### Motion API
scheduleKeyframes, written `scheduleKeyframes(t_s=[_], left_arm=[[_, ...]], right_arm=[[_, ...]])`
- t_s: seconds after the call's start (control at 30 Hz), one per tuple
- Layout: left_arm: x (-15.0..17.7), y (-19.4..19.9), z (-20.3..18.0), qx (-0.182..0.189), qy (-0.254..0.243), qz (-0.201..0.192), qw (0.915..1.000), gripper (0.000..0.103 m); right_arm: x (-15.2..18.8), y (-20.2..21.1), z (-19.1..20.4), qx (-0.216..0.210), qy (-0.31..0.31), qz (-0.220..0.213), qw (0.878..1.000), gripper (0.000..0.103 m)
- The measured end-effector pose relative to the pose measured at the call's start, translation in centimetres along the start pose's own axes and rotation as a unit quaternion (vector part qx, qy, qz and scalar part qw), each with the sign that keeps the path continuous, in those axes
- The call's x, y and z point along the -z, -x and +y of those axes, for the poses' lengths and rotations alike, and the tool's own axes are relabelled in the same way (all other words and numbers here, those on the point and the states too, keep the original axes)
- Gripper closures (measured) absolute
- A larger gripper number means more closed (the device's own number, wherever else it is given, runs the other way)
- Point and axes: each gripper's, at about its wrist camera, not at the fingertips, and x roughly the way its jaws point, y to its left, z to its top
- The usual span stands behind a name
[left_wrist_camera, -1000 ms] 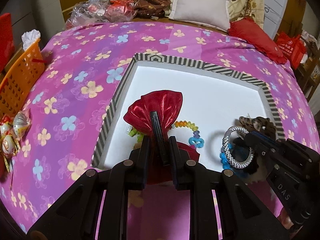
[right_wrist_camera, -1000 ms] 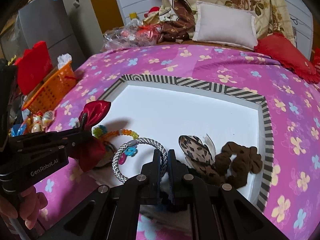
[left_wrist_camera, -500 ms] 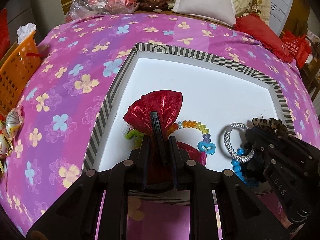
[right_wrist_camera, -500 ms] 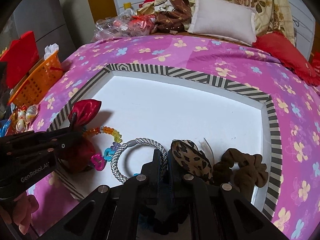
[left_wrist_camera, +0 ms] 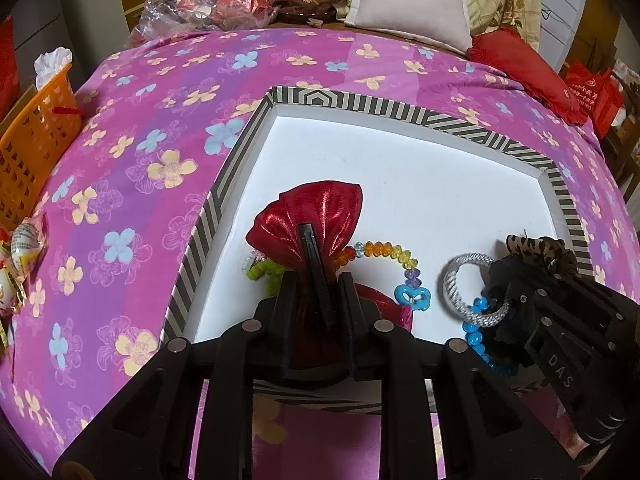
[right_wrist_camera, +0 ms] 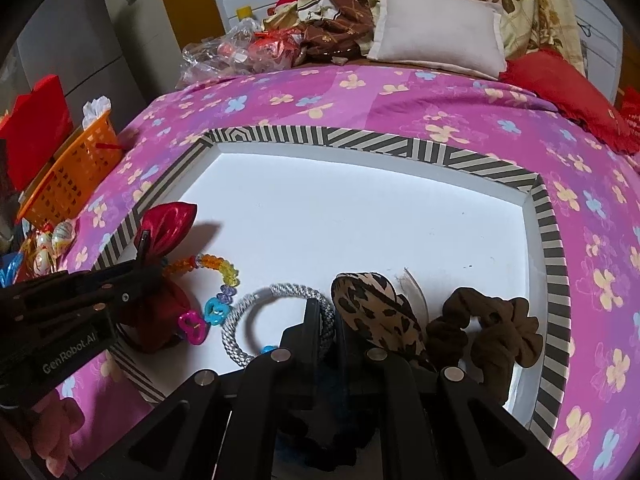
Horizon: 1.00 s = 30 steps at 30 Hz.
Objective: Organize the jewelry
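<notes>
My left gripper (left_wrist_camera: 316,276) sits at the near left corner of the striped-rim tray (left_wrist_camera: 384,102), its fingers around the neck of the red satin pouch (left_wrist_camera: 316,216). The jaws have just been easing apart, and the pouch is between them; the fabric bunches against the fingers, but I cannot tell whether the pads press it now. The pouch's gathered top fans out toward the far side and its body lies on the white tray floor at the near edge.

My right gripper (right_wrist_camera: 326,318) has its fingers pressed together on the silver braided bracelet (right_wrist_camera: 280,292), pinching the ring's right side. The bracelet lies near the middle of the tray's near edge, with a blue bead strand (left_wrist_camera: 474,328) partly under it.

Between pouch and bracelet curves a rainbow bead bracelet (right_wrist_camera: 218,264) ending in a blue charm (right_wrist_camera: 216,310) and a pink charm (right_wrist_camera: 192,326). A green bead piece (left_wrist_camera: 262,270) peeks out left of the pouch. Just right of the silver bracelet is a leopard-print hair clip (right_wrist_camera: 376,308), and right of that a brown scrunchie (right_wrist_camera: 488,328), near the tray's right wall.

The tray rests on a pink flowered bedspread (left_wrist_camera: 140,168). An orange basket (right_wrist_camera: 68,176) stands off the bed's left edge.
</notes>
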Motion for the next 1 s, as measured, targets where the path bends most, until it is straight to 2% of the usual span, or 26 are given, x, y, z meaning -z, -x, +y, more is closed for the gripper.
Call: scheduleKeyframes(t_s=[0.2, 0.27, 0.33, 0.37, 0.67, 0.73, 1.0], left_arm=[[0.3, 0.6, -0.2, -0.006, -0.008, -0.009, 0.9999, 0.064], [0.3, 0.9, -0.3, -0.005, -0.009, -0.013, 0.9999, 0.055], [0.4, 1.3, -0.3, -0.005, -0.01, -0.02, 0.9997, 0.051], [0.5, 1.5, -0.3, -0.006, -0.01, -0.023, 0.9997, 0.049], [1.5, 3.8, -0.1, -0.02, -0.008, -0.047, 0.9987, 0.045], [2.0, 4.6, 0.0, -0.024, -0.006, -0.054, 0.9983, 0.045], [4.6, 7.9, -0.1, -0.026, 0.004, -0.075, 0.9969, 0.045]], right_arm=[[0.2, 0.8, 0.0, -0.006, -0.007, -0.007, 1.0, 0.096], [0.3, 1.0, 0.0, -0.004, -0.01, -0.009, 1.0, 0.09], [0.5, 1.3, 0.0, -0.005, -0.011, -0.012, 1.0, 0.069], [0.6, 1.5, 0.0, -0.006, -0.011, -0.015, 1.0, 0.068], [1.9, 5.1, 0.7, -0.019, -0.016, -0.043, 0.999, 0.067], [2.3, 6.0, 0.9, -0.017, -0.017, -0.05, 0.998, 0.06], [4.8, 9.3, 1.3, -0.005, -0.018, -0.067, 0.998, 0.06]])
